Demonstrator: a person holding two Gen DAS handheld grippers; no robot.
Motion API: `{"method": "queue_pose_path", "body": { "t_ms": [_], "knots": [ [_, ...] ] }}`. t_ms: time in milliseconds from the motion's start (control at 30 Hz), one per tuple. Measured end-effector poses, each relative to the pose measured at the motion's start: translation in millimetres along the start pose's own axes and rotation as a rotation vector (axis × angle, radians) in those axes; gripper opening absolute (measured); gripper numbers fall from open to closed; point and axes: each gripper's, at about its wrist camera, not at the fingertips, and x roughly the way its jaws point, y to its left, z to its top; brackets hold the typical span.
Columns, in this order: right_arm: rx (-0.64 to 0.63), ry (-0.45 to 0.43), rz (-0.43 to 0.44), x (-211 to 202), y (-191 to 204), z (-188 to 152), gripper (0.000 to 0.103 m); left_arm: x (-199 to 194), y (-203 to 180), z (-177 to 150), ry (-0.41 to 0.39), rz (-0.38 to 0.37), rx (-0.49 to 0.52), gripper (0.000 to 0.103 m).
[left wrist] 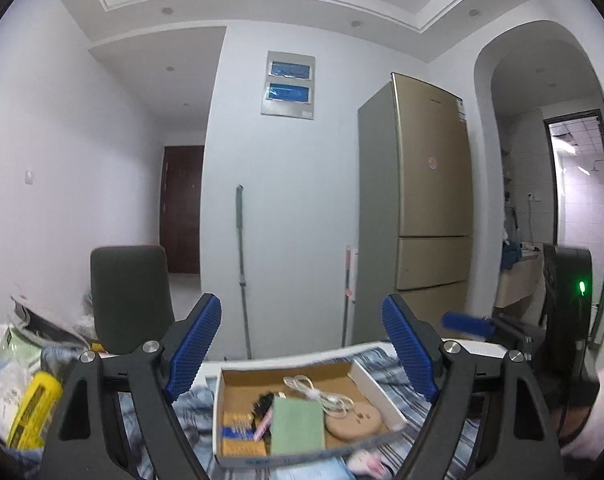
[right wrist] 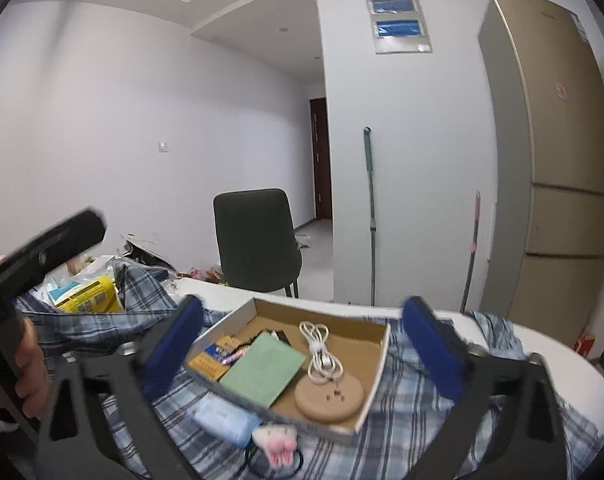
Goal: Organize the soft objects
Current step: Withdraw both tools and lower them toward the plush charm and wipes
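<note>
A white table (right wrist: 550, 344) carries a blue plaid cloth (right wrist: 414, 412) spread over most of its top. On the cloth, near the table's far edge, sits an open cardboard box (right wrist: 376, 364) holding a green pad (right wrist: 263, 366), a round cork disc (right wrist: 328, 394) and a coiled white cable (right wrist: 320, 350). Just beside the box's near edge lie a pale blue packet (right wrist: 221, 420) and a small plush paw (right wrist: 275, 442). The left gripper (left wrist: 302, 344) and right gripper (right wrist: 302, 340) both hover released, jaws spread wide, nothing between them.
</note>
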Motion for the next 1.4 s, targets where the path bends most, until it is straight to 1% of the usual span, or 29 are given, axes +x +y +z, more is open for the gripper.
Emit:
{"method": "queue_pose_path", "body": {
  "t_ms": [67,133,200,333,433,533,567,600,667,767,833,933,1100,1200,1333,1400],
  "knots": [
    [0.055,-0.019,-0.017,-13,-7,-6,0.102,-10,0,-8,0.023,-0.005,-0.008,0.085],
    [0.076,-0.027,-0.031,-22,-11,-12,0.102,-14,3,-16,0.06,-0.013,-0.027,0.085],
    [0.072,-0.012,-0.036,-26,-13,-18,0.102,-15,7,-23,0.1,-0.025,-0.062,0.085],
    [0.057,-0.019,-0.063,-31,-13,-28,0.103,-18,13,-38,0.127,0.009,-0.079,0.085],
    [0.031,-0.027,-0.089,-30,-10,-37,0.103,-15,15,-47,0.15,0.027,-0.081,0.089],
    [0.003,-0.037,-0.099,-31,-5,-46,0.103,-14,11,-54,0.135,0.065,-0.047,0.091],
    [-0.005,-0.034,-0.101,-31,-3,-46,0.103,-15,9,-57,0.129,0.074,-0.028,0.095],
    [-0.011,-0.039,-0.102,-32,-2,-46,0.103,-15,6,-60,0.122,0.083,-0.008,0.103],
    [-0.021,-0.06,-0.115,-36,1,-46,0.103,-15,3,-63,0.108,0.099,0.017,0.103],
    [-0.056,-0.083,-0.141,-40,9,-50,0.103,-14,0,-66,0.114,0.103,0.038,0.103],
    [-0.077,-0.081,-0.125,-39,13,-51,0.103,-14,-1,-68,0.115,0.108,0.048,0.103],
    [-0.099,-0.087,-0.128,-41,17,-52,0.103,-15,0,-69,0.11,0.1,0.044,0.103],
    [-0.093,-0.089,-0.124,-42,16,-53,0.103,-16,1,-69,0.102,0.099,0.043,0.103],
    [-0.083,-0.067,-0.114,-37,14,-53,0.103,-17,-1,-69,0.095,0.093,0.055,0.103],
    [-0.082,-0.056,-0.12,-35,13,-54,0.103,-13,0,-70,0.115,0.09,0.051,0.103],
    [-0.086,-0.06,-0.119,-36,14,-54,0.103,-11,3,-70,0.128,0.115,0.04,0.103]
  ]
}}
